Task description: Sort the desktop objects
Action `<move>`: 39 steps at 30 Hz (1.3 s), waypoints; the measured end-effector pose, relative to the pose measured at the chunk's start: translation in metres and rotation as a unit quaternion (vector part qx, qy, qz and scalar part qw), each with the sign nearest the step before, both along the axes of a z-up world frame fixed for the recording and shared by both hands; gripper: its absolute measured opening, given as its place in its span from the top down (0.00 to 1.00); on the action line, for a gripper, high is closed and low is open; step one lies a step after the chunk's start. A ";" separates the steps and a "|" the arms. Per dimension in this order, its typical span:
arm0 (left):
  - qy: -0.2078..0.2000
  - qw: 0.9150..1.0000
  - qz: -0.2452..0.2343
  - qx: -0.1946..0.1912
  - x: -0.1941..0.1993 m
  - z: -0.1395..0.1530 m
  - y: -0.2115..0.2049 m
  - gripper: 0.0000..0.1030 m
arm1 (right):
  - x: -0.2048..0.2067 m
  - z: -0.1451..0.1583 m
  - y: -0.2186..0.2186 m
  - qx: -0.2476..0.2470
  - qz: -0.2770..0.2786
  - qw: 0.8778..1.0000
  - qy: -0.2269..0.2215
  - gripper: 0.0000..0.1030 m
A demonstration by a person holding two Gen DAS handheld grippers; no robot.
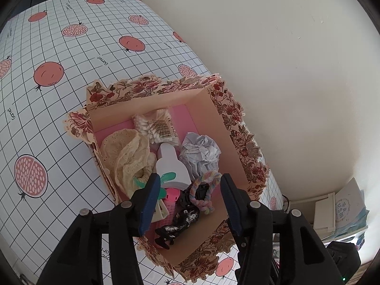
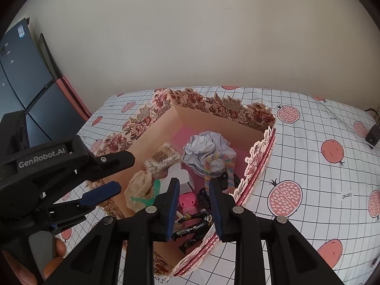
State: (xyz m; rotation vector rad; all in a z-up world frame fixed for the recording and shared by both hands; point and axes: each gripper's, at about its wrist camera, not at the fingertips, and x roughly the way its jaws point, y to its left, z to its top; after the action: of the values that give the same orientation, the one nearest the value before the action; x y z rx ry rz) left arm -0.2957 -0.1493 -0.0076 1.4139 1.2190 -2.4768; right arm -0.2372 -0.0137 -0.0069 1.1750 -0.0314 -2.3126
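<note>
Both the left tongs (image 1: 187, 204) and right tongs (image 2: 193, 210) hang open and empty above the filled floral-edged cardboard box (image 2: 213, 121), so sorting looks finished; next, withdraw them.

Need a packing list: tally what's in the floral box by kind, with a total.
Cotton swab pack: 1
Crumpled paper ball: 1
Lace cloth: 1
White bottle: 1
Pastel hair tie: 1
Pink plastic item: 1
Black figure: 1
Total: 7

tool (image 1: 187, 185) jaws apart, nothing gripped | over floral box (image 1: 228, 109) | hair tie (image 1: 204, 190) below
</note>
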 end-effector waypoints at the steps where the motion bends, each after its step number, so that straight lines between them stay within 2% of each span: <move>1: 0.001 1.000 -0.001 -0.001 0.000 0.001 0.000 0.48 | 0.001 0.001 0.000 0.002 0.001 1.000 0.002 0.72; 4: 0.008 1.000 -0.004 -0.004 0.001 0.006 0.000 0.42 | 0.003 0.006 0.003 0.006 0.000 1.000 0.006 0.70; 7: 0.015 1.000 -0.007 -0.008 0.003 0.012 0.001 0.40 | 0.005 0.013 0.007 0.006 -0.005 1.000 0.015 0.62; 9: 0.019 1.000 -0.009 -0.013 0.005 0.016 0.001 0.33 | 0.007 0.019 0.012 0.007 -0.010 1.000 0.020 0.59; 14: 0.019 1.000 -0.015 -0.019 0.011 0.021 0.001 0.31 | 0.012 0.030 0.030 0.015 -0.034 0.999 0.028 0.48; 20: 0.019 0.999 -0.013 -0.024 0.021 0.025 -0.004 0.31 | 0.020 0.040 0.056 0.006 -0.062 0.998 0.024 0.43; 23: 0.016 0.999 -0.008 -0.038 0.026 0.027 -0.005 0.24 | 0.024 0.042 0.067 0.011 -0.072 0.997 0.023 0.41; 27: 0.010 0.999 -0.008 -0.048 0.034 0.027 -0.002 0.24 | 0.030 0.043 0.084 0.005 -0.086 0.996 0.019 0.37; 32: 0.011 0.996 -0.028 -0.088 0.043 0.033 0.019 0.23 | 0.039 0.043 0.097 0.015 -0.094 0.995 0.018 0.35; 39: 0.013 0.991 -0.071 -0.115 0.060 0.027 0.054 0.23 | 0.055 0.046 0.117 0.014 -0.112 0.993 0.021 0.30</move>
State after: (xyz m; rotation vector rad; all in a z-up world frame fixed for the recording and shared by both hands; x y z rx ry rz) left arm -0.2356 -0.0950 0.0197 1.4558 0.8280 -2.6326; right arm -0.1817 0.1031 0.0391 1.1895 -0.1230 -2.5390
